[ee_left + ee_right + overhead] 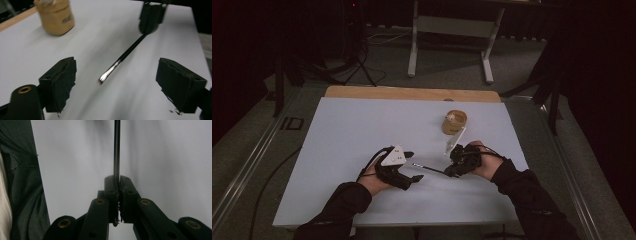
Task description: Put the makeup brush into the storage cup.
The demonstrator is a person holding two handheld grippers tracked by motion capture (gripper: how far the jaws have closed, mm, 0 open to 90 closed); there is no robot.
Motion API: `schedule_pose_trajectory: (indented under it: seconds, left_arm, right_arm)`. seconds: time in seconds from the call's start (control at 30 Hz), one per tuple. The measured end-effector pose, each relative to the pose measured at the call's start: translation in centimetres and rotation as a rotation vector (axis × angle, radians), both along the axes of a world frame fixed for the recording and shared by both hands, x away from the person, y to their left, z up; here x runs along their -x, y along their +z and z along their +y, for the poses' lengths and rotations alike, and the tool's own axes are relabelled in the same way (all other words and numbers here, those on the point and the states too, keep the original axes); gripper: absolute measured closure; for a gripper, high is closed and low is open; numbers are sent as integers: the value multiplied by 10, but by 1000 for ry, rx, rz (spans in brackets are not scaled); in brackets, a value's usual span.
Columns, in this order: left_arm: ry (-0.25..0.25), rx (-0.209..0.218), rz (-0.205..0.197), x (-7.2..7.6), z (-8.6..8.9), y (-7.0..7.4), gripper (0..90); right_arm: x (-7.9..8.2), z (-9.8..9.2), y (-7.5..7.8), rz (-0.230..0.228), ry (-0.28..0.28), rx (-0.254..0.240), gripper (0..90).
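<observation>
brush [432, 169] sits low over the tabletop [342, 135] at about 5 o'clock from its centre, handle end clamped in the right gripper [117, 185], fingers pressed together on the shaft. right gripper view: thin dark shaft runs straight up toward 12 from between the pads. the metal ferrule and flat tip [103, 78] point toward the left gripper [116, 80], seen in the left gripper view lying between its two fingers [60, 82] but touching neither. left fingers spread wide, nothing pinched. in the high view the left gripper [412, 167] is at 9 o'clock of the brush tip, just beside it; right gripper [457, 167] at 3 o'clock of it. a tan jar [454, 121] stands at roughly 1 o'clock from the brush, apart from both grippers, with something pale on top, can't tell what. a white flat piece [455, 141] lies between the jar and the right hand. my read: brush is picked up and presented, handover or two-handed regrip looks set up but not done; left still has to close on the ferrule end. nothing shows the brush has reached the jar.
</observation>
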State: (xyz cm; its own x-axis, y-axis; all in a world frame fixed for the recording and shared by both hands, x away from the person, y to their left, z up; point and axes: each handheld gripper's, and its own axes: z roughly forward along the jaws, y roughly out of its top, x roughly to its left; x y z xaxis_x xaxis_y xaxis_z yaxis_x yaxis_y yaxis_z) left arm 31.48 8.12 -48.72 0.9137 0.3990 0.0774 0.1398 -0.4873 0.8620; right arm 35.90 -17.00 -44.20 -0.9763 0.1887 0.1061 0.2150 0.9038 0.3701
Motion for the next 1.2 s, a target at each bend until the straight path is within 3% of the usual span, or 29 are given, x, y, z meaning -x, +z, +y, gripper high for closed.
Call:
schedule_pose_trajectory:
  seconds: [0.13,0.17,0.27,0.4,0.53,0.63,0.7,0.93,1.07,1.2]
  left_arm:
    - [-55,-77,-55,-1,-4,12,254]
    - [-55,-77,-55,-1,-4,12,286]
    - [-117,-134,-86,-1,-9,20,335]
    - [-151,-208,-135,0,-17,24,381]
    - [-188,-316,-206,0,-27,26,446]
    - [-200,-348,-232,0,-31,27,499]
    - [-215,-401,-273,0,-36,28,549]
    - [-234,-441,-283,0,-39,28,615]
    - [-252,-515,-313,1,-40,24,626]
    - [-243,-558,-336,1,-41,20,632]
  right_arm:
    - [0,0,1,-2,-4,-4,857]
    - [0,0,1,-2,-4,-4,857]
    - [-1,1,1,-1,-2,-4,857]
    - [-1,2,-1,5,4,-3,856]
    - [-1,4,-2,6,9,-1,857]
    - [-1,4,-1,8,10,-3,856]
    - [-1,4,-1,10,7,0,857]
    - [-1,3,0,13,7,2,857]
    - [-1,3,-1,14,4,3,856]
    - [-2,3,0,13,7,3,856]
